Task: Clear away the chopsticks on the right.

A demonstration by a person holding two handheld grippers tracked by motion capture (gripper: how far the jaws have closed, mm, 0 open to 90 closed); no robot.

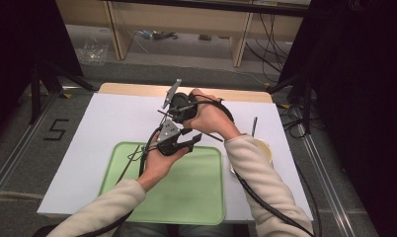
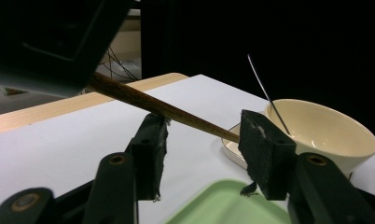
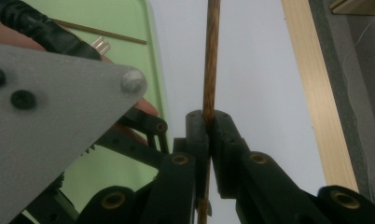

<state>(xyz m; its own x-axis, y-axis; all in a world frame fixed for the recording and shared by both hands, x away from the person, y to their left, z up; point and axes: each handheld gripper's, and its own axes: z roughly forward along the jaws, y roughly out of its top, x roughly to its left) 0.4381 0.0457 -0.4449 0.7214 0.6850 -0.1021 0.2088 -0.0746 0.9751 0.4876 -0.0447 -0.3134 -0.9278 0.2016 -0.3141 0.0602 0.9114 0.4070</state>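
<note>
My right gripper [image 1: 178, 118] [image 3: 208, 116] is shut on a brown wooden chopstick [image 1: 211, 137] [image 3: 211, 56] and holds it in the air over the white table. The chopstick [image 2: 167, 109] slants down between the jaws of my left gripper [image 1: 192, 137] [image 2: 204, 128], which stands open. It passes over one pad, and its tip reaches the other pad [image 2: 258, 140]. Both grippers hover close together above the far edge of a green tray [image 1: 196, 197] [image 2: 223, 205]. A second thin stick [image 3: 101, 32] lies on the tray [image 3: 125, 18].
A cream bowl [image 1: 265, 148] [image 2: 325, 130] sits right of the tray, partly behind the right sleeve, with a thin dark rod [image 1: 254, 126] [image 2: 267, 93] leaning in it. A white sheet [image 1: 117, 123] covers the table. Dark stands and cables flank it.
</note>
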